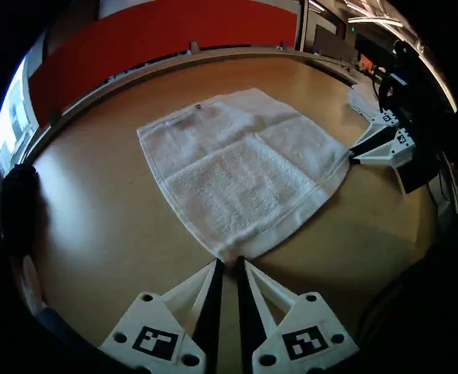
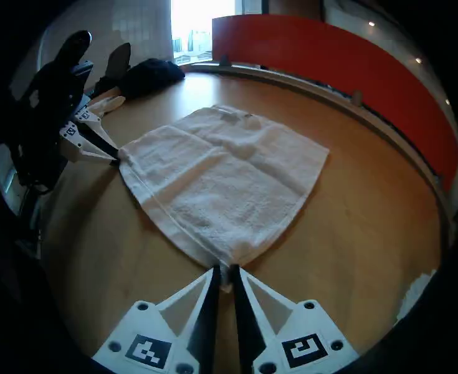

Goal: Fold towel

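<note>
A light wooden table (image 1: 104, 206) has a raised rim (image 1: 166, 62) curving along its far edge. Behind the rim stands a long red panel (image 1: 166, 31). In the right gripper view a bright window (image 2: 197, 28) sits beside the panel, and a dark bundle (image 2: 151, 73) lies on the table's far corner below it. Ceiling light strips (image 1: 366, 19) glow in the left gripper view.

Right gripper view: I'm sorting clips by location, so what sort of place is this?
Probably an office or lab: a broad wooden table bearing a towel, a red partition along its far edge, a window beyond.
</note>
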